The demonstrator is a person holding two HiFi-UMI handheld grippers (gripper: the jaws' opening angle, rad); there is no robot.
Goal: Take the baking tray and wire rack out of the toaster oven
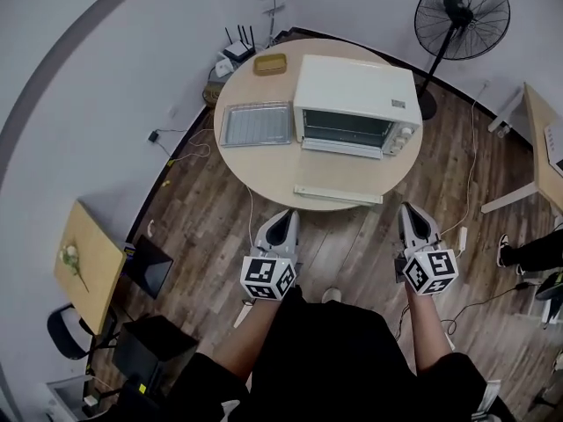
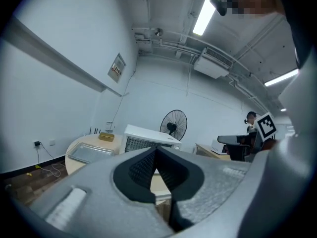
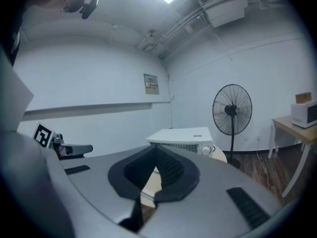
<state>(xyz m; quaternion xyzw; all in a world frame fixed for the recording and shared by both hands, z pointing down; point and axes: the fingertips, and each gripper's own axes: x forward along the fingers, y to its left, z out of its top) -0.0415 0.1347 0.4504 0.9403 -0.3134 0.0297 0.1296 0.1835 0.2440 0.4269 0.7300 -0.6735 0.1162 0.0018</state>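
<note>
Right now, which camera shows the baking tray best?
The head view: the baking tray lies whole, seen from above, beside the toaster oven. The left gripper view shows it foreshortened; the right gripper view misses it.

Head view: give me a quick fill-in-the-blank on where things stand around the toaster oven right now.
1. In the head view, the baking tray lies on the round table, to the ___ of the toaster oven.
2. The left claw and the right claw are both ___ and hold nothing, short of the table.
3. The black fan stands on the ___, not on the table.

Missing words: left; shut; floor
</note>
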